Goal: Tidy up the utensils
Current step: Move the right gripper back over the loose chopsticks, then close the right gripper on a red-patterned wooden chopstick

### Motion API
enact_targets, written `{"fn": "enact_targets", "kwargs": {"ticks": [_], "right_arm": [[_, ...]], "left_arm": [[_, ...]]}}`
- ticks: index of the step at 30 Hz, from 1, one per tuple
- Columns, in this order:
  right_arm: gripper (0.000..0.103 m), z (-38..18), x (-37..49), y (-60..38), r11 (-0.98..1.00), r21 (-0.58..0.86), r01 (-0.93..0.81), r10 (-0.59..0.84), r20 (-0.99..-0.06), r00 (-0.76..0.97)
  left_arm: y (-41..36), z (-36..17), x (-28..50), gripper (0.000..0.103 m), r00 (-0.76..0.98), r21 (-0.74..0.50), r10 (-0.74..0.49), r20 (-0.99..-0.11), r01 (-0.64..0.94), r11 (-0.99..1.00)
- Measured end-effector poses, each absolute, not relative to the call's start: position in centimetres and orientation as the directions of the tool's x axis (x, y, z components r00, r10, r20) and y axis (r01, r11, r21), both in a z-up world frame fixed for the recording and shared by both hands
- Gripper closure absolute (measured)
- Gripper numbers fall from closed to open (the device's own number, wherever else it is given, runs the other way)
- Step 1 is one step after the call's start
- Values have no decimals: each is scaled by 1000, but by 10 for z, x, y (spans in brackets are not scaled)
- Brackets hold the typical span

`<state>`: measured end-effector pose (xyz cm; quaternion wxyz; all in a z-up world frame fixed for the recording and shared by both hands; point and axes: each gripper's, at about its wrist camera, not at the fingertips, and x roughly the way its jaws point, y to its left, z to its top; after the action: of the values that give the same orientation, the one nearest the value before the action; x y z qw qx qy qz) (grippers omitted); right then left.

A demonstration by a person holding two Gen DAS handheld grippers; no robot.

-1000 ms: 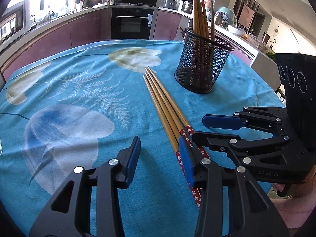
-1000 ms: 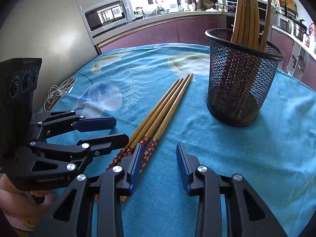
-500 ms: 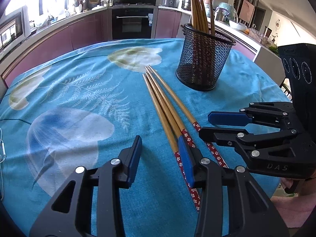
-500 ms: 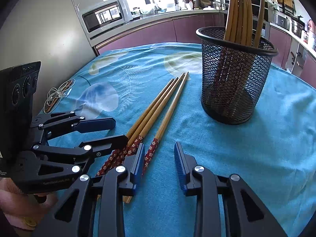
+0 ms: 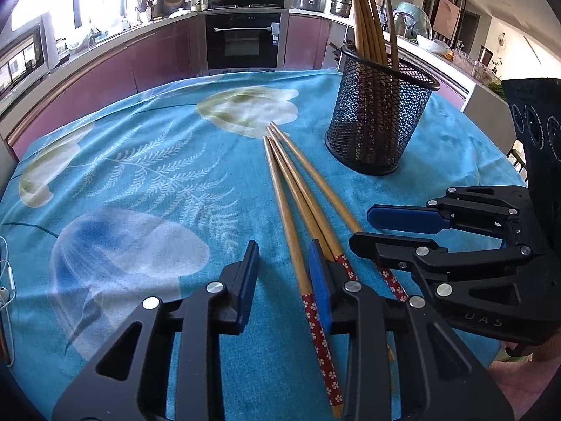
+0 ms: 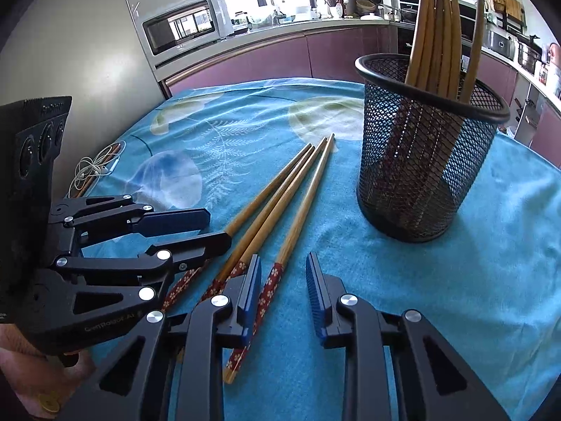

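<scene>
Your left gripper [image 5: 282,273] has just been narrowing its jaws, still parted, with one chopstick [image 5: 289,217] lying between them untouched. Your right gripper [image 6: 283,277] has been closing too, jaws apart around another chopstick [image 6: 301,207], not pinching. Three chopsticks lie mid-frame on the blue tabletop [image 5: 147,161]; the mesh cup [image 5: 377,119], upper right, holds more.

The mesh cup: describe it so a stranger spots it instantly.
On the blue floral tablecloth, look beyond the three loose chopsticks. The black wire-mesh cup stands upright there, the only container on the cloth, with wooden chopsticks sticking up out of it.
</scene>
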<state>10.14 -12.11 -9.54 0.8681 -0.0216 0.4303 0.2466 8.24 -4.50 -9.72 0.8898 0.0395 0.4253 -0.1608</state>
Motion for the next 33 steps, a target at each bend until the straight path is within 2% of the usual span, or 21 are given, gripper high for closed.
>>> {"fn": "enact_targets", "kwargs": {"ticks": [4, 11, 20, 33], "right_arm": [[83, -96, 110, -118, 883, 168, -439, 399, -762, 511], [88, -97, 128, -116, 889, 186, -418, 400, -760, 512], [95, -98, 134, -120, 894, 225, -386, 412, -752, 515], [98, -92, 123, -136, 875, 294, -385, 468, -720, 513]], "left_arm": [[-48, -99, 92, 74, 583, -61, -248, -774, 321, 945], [-50, -100, 107, 81, 578, -61, -244, -779, 317, 946], [-53, -100, 115, 93, 574, -84, -254, -778, 305, 949], [-45, -92, 101, 95, 586, -127, -288, -758, 300, 945]]}}
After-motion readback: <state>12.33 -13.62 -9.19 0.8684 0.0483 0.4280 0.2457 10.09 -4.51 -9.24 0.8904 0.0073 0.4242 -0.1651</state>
